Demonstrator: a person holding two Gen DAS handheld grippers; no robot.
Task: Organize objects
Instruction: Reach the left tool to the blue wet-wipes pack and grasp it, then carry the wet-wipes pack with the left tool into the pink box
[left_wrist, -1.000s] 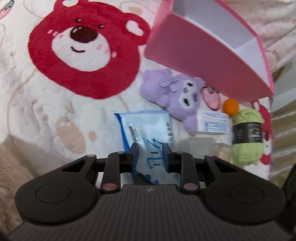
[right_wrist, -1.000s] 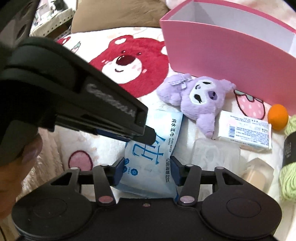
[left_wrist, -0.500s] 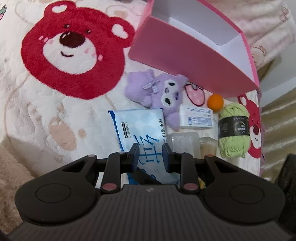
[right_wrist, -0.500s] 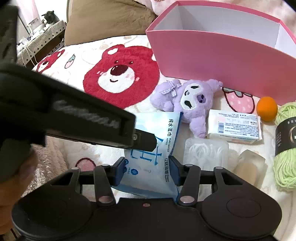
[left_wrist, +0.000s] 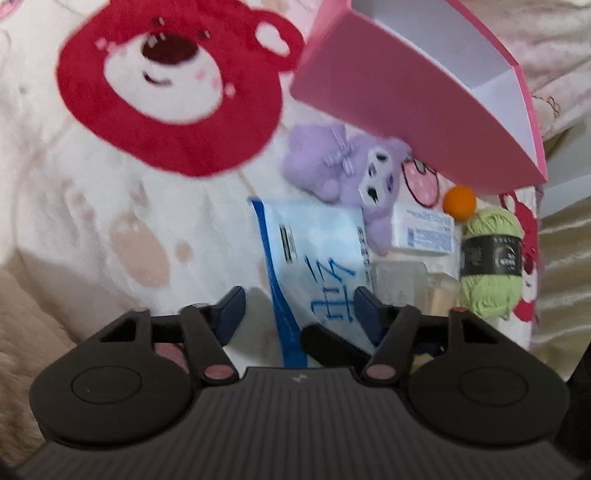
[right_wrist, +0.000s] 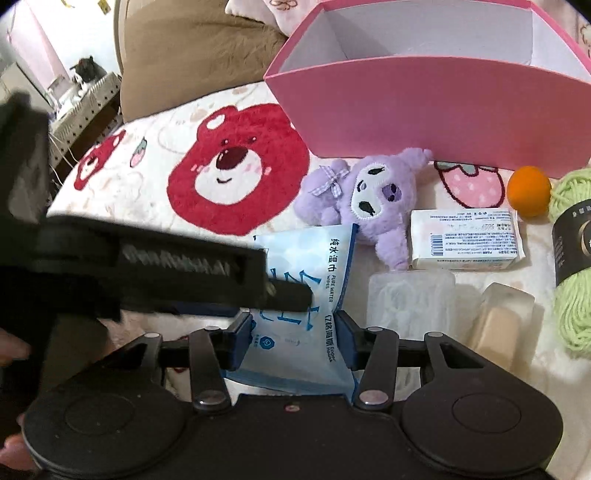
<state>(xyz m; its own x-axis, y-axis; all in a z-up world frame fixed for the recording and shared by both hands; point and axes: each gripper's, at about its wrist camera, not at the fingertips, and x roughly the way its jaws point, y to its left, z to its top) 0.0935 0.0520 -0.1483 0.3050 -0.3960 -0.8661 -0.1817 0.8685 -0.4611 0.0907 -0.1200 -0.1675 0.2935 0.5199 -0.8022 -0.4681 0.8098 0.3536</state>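
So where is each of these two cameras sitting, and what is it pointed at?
Left wrist view: rides on the left claw, looking down over the wipes pack toward the pink box; only its claw shows, jaws apart.
Right wrist view: rides on the right claw, clamped on the same pack; the left claw and a hand cross its left.
Shared: pack, box, purple plush, green yarn.

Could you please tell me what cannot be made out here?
- Right wrist: the left tongs, jaws just opening, hide the wipes pack's left side.
- Right wrist: yarn cut off by the right edge.
- Left wrist: white box print blurred.
- Both: pink box floor behind its wall.
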